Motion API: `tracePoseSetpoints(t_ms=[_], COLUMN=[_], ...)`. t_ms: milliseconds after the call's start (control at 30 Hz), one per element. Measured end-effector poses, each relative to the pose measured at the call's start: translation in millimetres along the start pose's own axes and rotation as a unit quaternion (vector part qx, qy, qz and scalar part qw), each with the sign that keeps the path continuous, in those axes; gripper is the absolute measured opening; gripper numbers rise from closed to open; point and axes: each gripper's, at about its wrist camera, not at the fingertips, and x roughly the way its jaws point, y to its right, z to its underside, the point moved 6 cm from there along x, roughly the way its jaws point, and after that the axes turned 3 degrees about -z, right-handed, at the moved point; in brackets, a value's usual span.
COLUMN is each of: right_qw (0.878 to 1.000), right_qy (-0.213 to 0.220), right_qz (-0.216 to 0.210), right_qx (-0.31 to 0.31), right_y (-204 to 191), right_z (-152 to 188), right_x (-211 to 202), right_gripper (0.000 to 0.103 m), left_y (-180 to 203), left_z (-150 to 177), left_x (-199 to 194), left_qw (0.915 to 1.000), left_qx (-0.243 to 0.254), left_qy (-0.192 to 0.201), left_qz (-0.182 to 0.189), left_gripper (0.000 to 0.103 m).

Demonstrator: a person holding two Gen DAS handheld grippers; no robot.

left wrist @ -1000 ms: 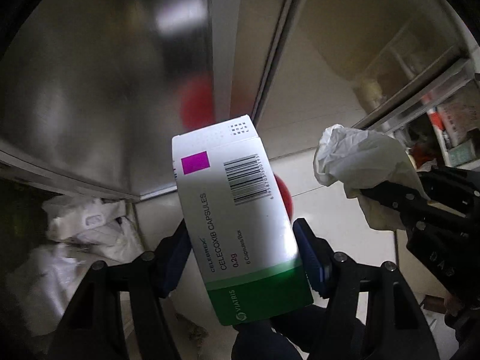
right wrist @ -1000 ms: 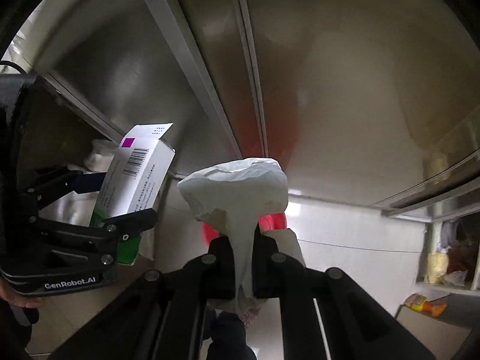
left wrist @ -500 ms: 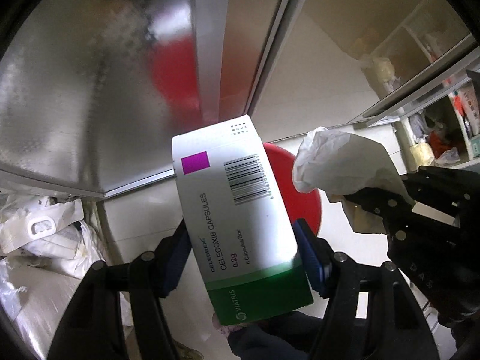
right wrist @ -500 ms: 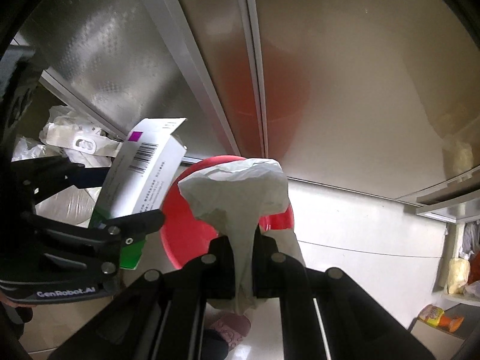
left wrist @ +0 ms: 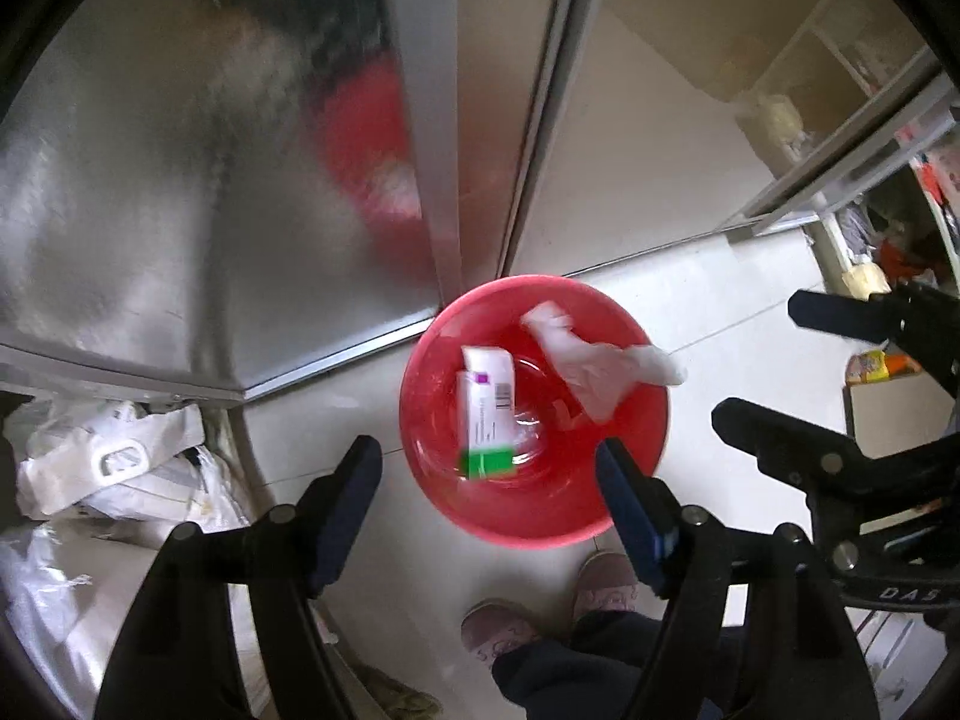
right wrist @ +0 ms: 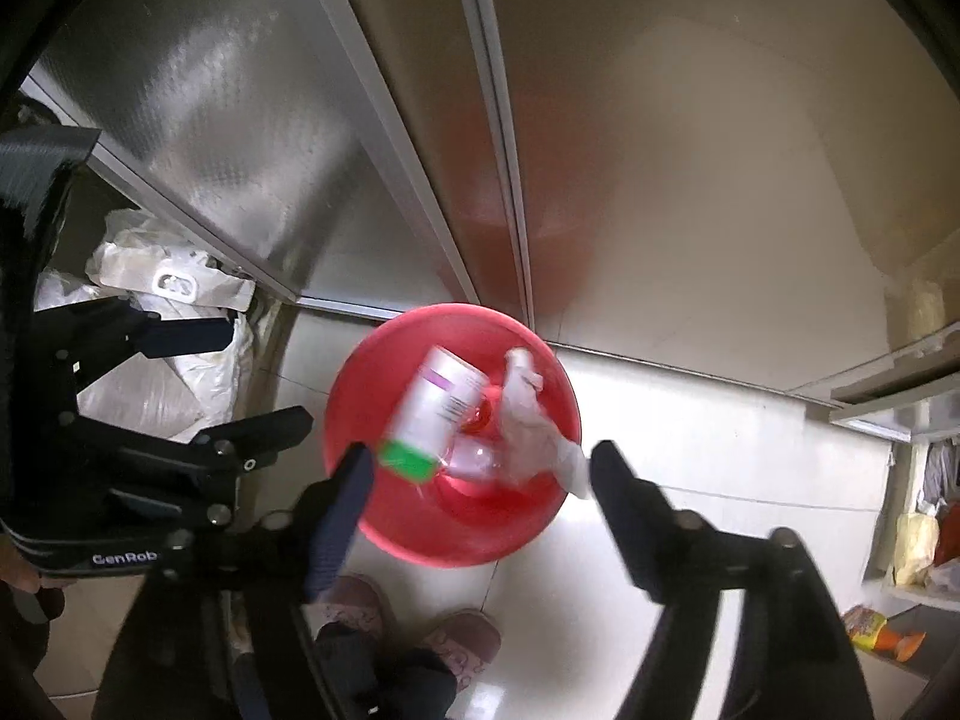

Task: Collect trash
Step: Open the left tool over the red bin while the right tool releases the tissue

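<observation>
Jaws of both my left gripper [left wrist: 486, 474] and right gripper [right wrist: 480, 474] have just been opening and now stand wide and empty. White-and-green cardboard medicine box [left wrist: 487, 414] and crumpled white tissue [left wrist: 594, 369], clamped a second ago, now sit in the round red plastic basin [left wrist: 648, 420] below. Basin's far rim nearly meets the metal cabinet [left wrist: 180, 210], with pale floor [left wrist: 720, 312] open to the right.

Both grippers point steeply down, side by side. The left gripper [left wrist: 486, 474] and the right gripper [right wrist: 480, 474] have just been opening; nothing sits between either's jaws.
</observation>
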Motion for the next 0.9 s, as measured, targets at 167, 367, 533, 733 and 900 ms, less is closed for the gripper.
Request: tracePoseSetpoints(t_ms=[167, 367, 533, 733, 900], right_qw=[1.000, 1.000, 0.999, 0.997, 0.994], right_qy=[0.009, 0.022, 0.039, 0.067, 0.104], right_qz=[0.004, 0.005, 0.010, 0.025, 0.032], right_qx=[-0.002, -0.003, -0.007, -0.014, -0.022], right_y=[-13, -37, -59, -80, -98], right_z=[-7, -19, -35, -54, -71], right_x=[-58, -143, -226, -325, -391], right_gripper=[0.081, 0.083, 0.087, 0.093, 0.093], left_y=[-3, -15, -22, -32, -49], left_z=[-1, -2, -4, -8, -7], left_x=[-59, -152, -249, -359, -434], left_qw=[0.9998, 0.9987, 0.9968, 0.9929, 0.9857], left_qx=[-0.007, -0.035, -0.041, -0.051, -0.088], left_qy=[0.018, 0.036, 0.068, 0.106, 0.143], left_qz=[0.007, 0.008, -0.008, -0.014, -0.020], left_gripper=[0.072, 0.078, 0.083, 0.087, 0.103])
